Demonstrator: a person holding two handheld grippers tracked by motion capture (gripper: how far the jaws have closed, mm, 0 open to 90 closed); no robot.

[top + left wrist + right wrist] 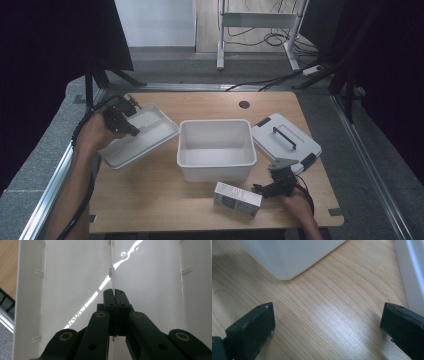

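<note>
Your left gripper (131, 118) had its jaws clamped on the thin middle rib of the white plastic divided tray (150, 137). You held the tray tilted, just left of the white rectangular plastic bin (216, 149), probably so that it could go back inside the bin. Your right gripper (265, 188) rested low over the wooden tabletop (150, 200) with its jaws wide apart and nothing between them, beside the small grey and white carton (237, 198). The white lid with black handle (285, 140) lay right of the bin. No writing was readable.

White tray (150, 137), black hand-held gripper (131, 106)
</note>
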